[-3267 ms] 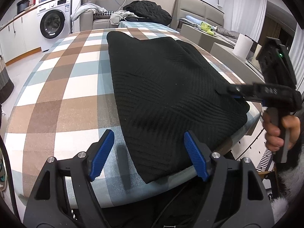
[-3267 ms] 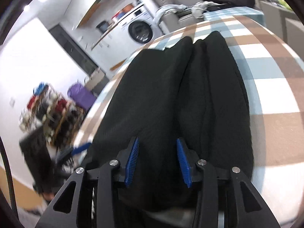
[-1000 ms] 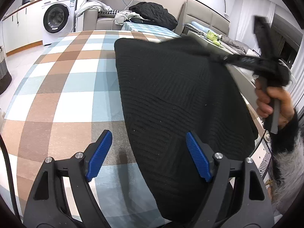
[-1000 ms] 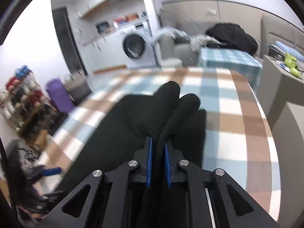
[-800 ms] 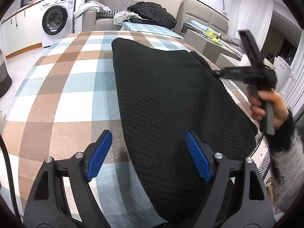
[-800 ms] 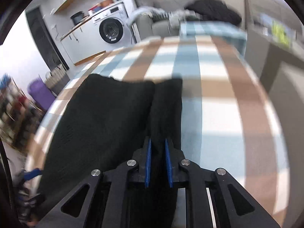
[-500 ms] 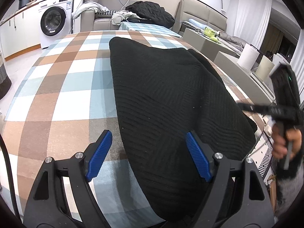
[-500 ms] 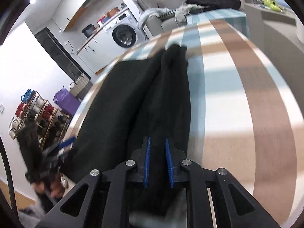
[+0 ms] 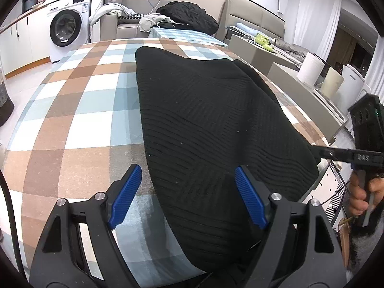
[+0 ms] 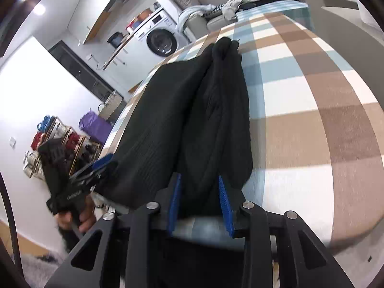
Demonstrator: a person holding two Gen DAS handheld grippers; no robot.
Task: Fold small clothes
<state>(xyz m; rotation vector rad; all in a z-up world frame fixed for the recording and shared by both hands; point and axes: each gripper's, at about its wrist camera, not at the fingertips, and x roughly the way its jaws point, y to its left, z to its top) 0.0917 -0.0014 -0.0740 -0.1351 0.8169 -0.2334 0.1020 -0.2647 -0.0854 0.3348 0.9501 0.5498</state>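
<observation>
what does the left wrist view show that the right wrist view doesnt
Only the left wrist view shows the white paper roll by the curtained window, and the right gripper from the side at the black knit garment's right edge.

Only the right wrist view shows the shoe rack, the purple bag, and the left gripper at the garment's near-left corner.

Both show the garment on the checked tablecloth, the washing machine, and each camera's own blue-padded fingers spread apart.
</observation>
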